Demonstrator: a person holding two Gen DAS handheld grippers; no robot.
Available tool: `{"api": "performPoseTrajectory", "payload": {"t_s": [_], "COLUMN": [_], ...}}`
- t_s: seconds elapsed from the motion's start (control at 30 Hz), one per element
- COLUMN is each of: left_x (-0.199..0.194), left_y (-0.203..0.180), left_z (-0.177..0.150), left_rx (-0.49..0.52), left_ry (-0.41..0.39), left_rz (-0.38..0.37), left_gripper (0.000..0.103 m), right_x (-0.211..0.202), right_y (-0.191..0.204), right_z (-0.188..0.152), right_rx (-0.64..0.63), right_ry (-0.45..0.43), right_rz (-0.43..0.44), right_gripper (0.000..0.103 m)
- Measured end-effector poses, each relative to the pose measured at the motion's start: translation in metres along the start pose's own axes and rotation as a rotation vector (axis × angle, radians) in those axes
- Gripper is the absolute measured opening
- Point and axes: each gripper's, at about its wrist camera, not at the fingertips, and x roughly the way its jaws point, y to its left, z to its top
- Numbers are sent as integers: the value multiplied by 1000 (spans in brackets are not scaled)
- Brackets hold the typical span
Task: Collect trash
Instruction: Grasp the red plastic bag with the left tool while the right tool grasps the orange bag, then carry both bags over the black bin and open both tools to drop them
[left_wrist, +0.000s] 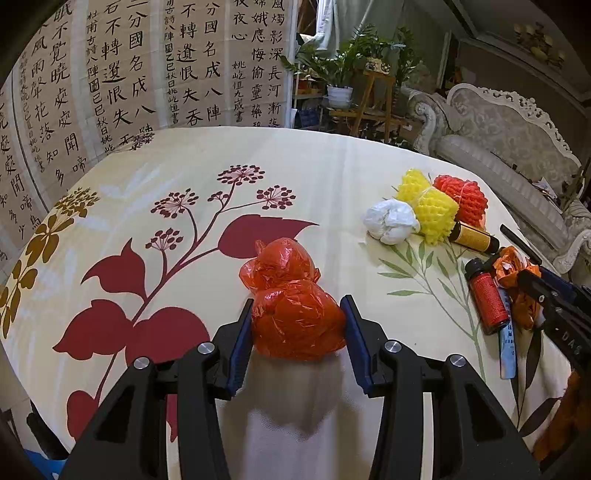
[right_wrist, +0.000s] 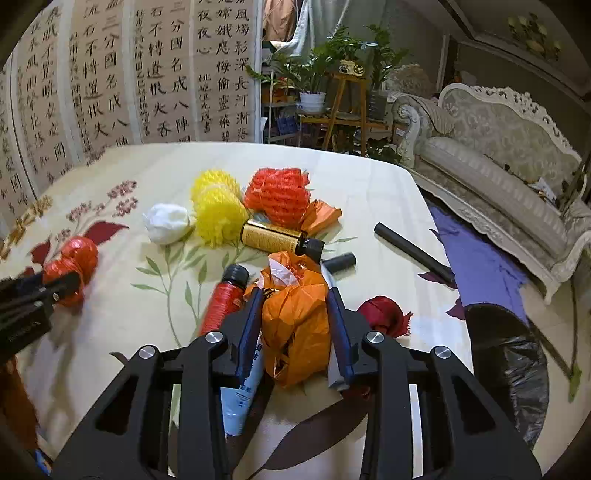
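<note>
My left gripper (left_wrist: 297, 303) is shut on a crumpled red plastic bag (left_wrist: 284, 273), both blue pads pressing its sides, low over the flowered tablecloth (left_wrist: 332, 166). In the right wrist view the same bag (right_wrist: 77, 254) and the left gripper (right_wrist: 62, 284) show at the far left. My right gripper (right_wrist: 295, 292) is shut on a crumpled orange plastic bag (right_wrist: 295, 325) with a scrap of white in its top. That grip also shows at the right edge of the left wrist view, by the right gripper (left_wrist: 546, 295).
On the table lie a white wad (right_wrist: 166, 223), yellow foam nets (right_wrist: 218, 210), a red foam net (right_wrist: 277, 195), a yellow-labelled bottle (right_wrist: 273, 238), a red bottle (right_wrist: 221, 302), a blue-white tube (right_wrist: 240, 391), a black rod (right_wrist: 413, 251) and a dark red scrap (right_wrist: 384, 315). A black bin bag (right_wrist: 509, 354) stands beside the table.
</note>
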Motion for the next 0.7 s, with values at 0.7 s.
{"api": "performPoseTrajectory", "payload": {"t_s": [0.7], "left_x": [-37], "left_y": [-53], "left_z": [-1], "left_rx": [56], "left_ry": [-90], "left_rz": [-76], "left_gripper": [46], "right_x": [-78], "right_y": [-64], "right_z": [-12], "right_rx": [124], "right_ry": [-127], "right_rz": [-82], "right_gripper": [33]}}
